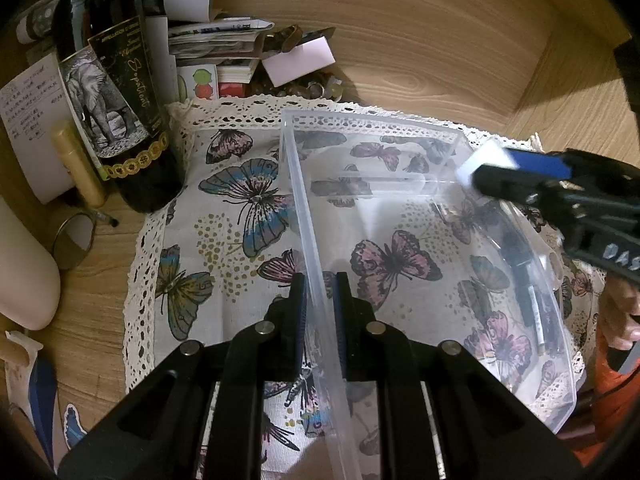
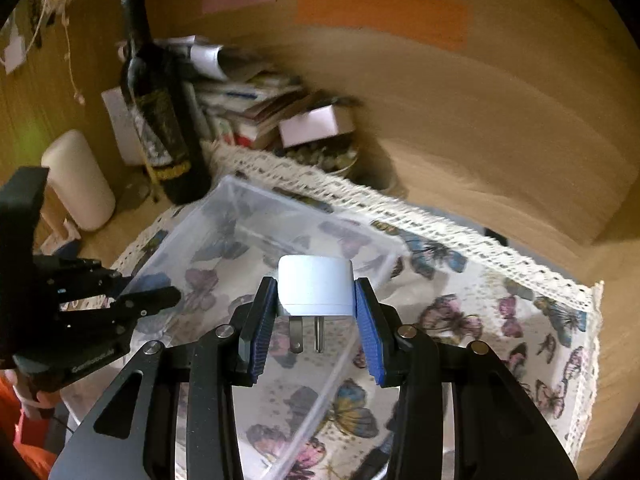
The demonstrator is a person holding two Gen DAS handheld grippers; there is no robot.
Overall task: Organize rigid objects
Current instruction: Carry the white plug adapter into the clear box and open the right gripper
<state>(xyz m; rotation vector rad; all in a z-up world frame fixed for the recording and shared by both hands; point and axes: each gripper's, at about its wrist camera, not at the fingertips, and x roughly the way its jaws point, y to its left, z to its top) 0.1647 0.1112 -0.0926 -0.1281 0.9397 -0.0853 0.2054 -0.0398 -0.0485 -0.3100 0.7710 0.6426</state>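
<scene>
Clear bin [image 1: 420, 200] rim pinched, left hand-held gripper [image 1: 320, 292]; interior roomy.

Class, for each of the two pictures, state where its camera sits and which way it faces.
Left wrist: on the left gripper, looking along fingers clamped on the clear bin's wall; right gripper enters at right.
Right wrist: on the right gripper, looking over its white plug adapter above the bin; left gripper shows at left.
Both share the bin, wine bottle and butterfly cloth.
</scene>
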